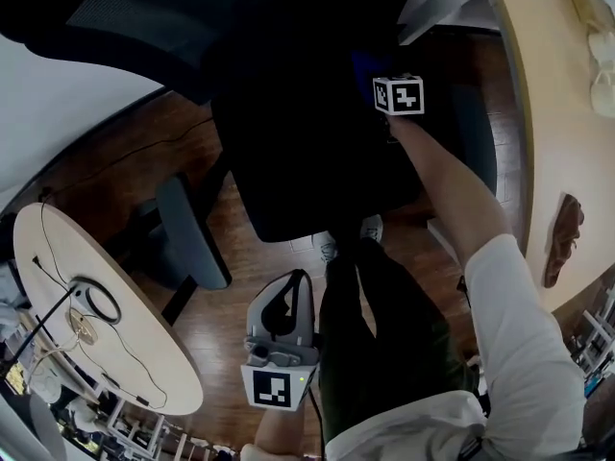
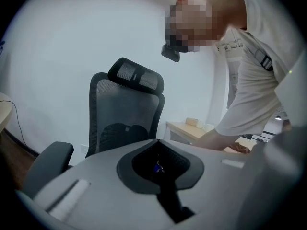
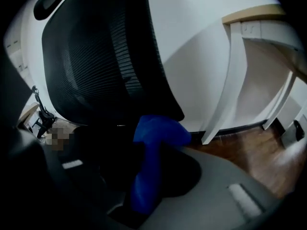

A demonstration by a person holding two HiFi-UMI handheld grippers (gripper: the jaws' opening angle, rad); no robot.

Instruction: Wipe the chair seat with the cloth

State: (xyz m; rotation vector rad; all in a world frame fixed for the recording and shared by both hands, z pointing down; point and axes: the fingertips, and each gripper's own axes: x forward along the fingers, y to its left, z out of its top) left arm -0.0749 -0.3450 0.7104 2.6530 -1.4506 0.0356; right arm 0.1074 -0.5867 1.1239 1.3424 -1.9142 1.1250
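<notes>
Right gripper (image 1: 396,102): its jaws pinch the blue cloth (image 3: 150,171). Only the right gripper view shows this; in the head view the cloth is hidden.
Cloth place: between the right gripper's jaws and bunched just past their tips, above the black chair seat (image 1: 307,166). I cannot tell if it touches the seat.
Ahead of right gripper: mesh chair back (image 3: 96,56), with a white counter leg (image 3: 230,80) to its right.
Left gripper (image 1: 281,339): jaws pressed together on nothing, low beside the person's legs (image 1: 384,334), well apart from the seat.
Left gripper view only: the headrest (image 2: 135,76).
</notes>
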